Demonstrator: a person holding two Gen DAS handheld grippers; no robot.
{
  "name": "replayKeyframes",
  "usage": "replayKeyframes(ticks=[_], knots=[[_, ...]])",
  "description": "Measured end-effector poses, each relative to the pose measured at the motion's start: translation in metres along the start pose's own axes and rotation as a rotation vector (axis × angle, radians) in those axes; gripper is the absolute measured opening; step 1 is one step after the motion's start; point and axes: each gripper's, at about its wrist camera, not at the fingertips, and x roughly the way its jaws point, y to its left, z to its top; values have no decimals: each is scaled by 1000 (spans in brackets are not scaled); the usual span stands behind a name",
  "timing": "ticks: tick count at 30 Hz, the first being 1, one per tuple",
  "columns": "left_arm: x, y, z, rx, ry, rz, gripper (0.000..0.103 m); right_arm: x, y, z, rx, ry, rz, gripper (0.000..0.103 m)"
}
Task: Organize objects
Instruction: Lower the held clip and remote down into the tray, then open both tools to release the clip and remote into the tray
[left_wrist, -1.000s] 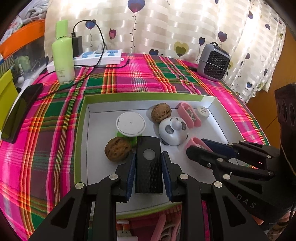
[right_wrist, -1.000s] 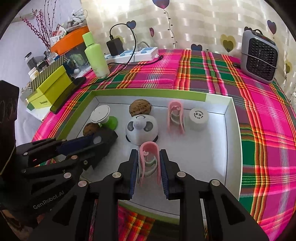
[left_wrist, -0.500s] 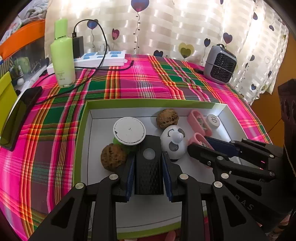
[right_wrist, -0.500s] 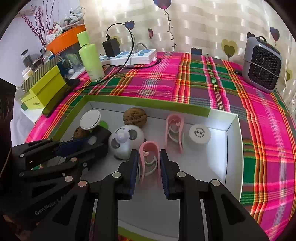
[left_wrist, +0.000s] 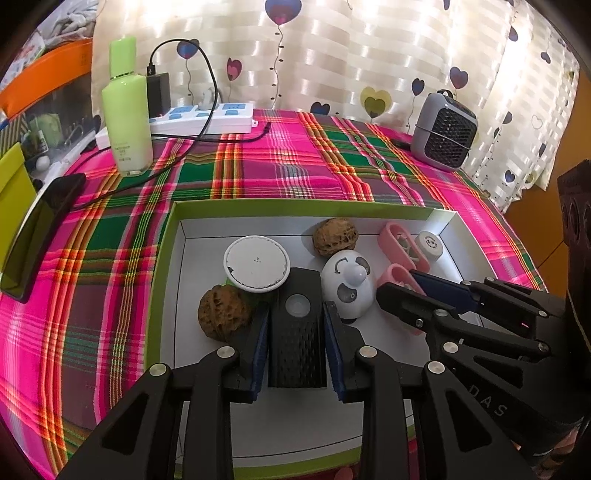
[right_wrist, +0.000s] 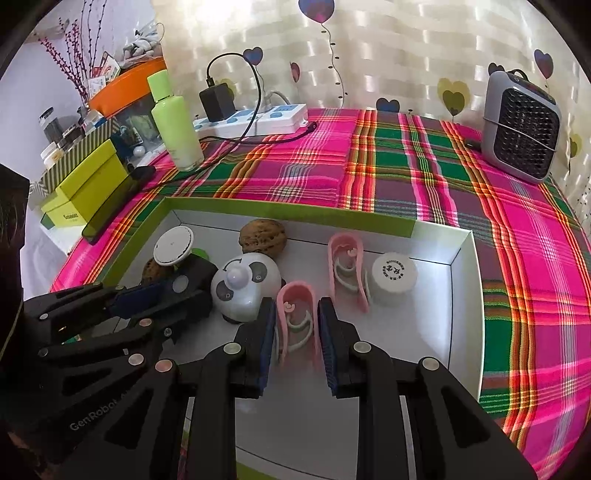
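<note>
A: What changed in the last second?

B: Both pairs of jaws have begun to part; the left gripper (left_wrist: 295, 328) was clenched on the black ribbed block (left_wrist: 297, 332) and now a thin gap shows beside it; the right gripper (right_wrist: 296, 325) eases off the near pink clip (right_wrist: 297, 319) the same way, the clip between its pads but no longer squeezed.

A: Where do those things sit?

B: Both rest inside the green-edged box (left_wrist: 295, 206); the block near the middle, between the near walnut (left_wrist: 223, 314) on its left and the panda timer (left_wrist: 347, 284) on its right; the clip just right of the timer, nearer than the far pink clip (right_wrist: 347, 266).

A: Meaning?

B: Likely two placements finishing; both hands may soon be free for the next objects.
</note>
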Motion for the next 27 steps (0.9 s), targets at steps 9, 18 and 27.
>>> replayKeyframes(ticks=[9,18,27], knots=[[0,-1,-1,-2,-3,-8,36,-3,-7,0,22,-5,-12,35],[-10,-6,-4,0,-17,0,45,-12,-11,-4,36,-19,-20,40],[-25,-6,-11,-12,-33,19,54,-24,-8,-10,44,-28,-19,46]])
